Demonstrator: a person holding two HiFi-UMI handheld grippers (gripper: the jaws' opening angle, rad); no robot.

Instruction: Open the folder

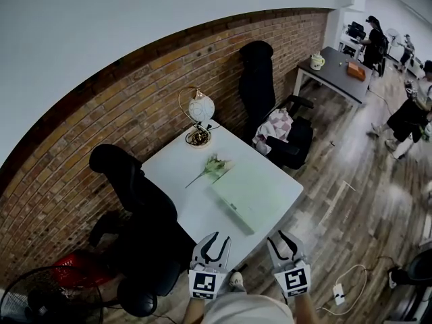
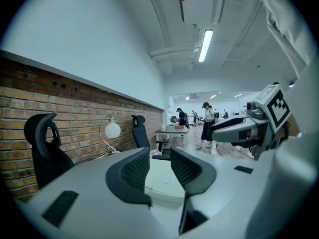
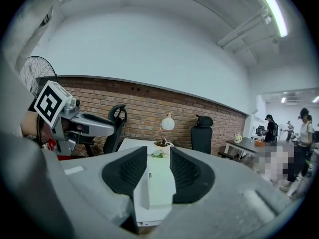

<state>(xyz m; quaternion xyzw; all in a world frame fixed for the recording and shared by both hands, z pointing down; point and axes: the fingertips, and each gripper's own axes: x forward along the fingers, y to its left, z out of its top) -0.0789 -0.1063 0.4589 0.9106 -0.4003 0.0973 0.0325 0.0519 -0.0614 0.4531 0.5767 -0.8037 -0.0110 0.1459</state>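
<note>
One table [image 1: 172, 171], white. One folder [image 1: 251, 196], pale green, closed, lying flat toward the table's 4 o'clock corner. One flower sprig [image 1: 212, 168] lies just beside the folder at its 11 o'clock. One globe lamp [image 1: 200, 117] stands at the table's 12 o'clock end. Two black chairs [image 1: 131, 181], at the table's 9 and 1 o'clock. Two tongs at the frame's 6 o'clock: left tongs [image 1: 214, 241] and right tongs [image 1: 284, 240]. Both have jaws apart, grip nothing and are clear of the folder.
</note>
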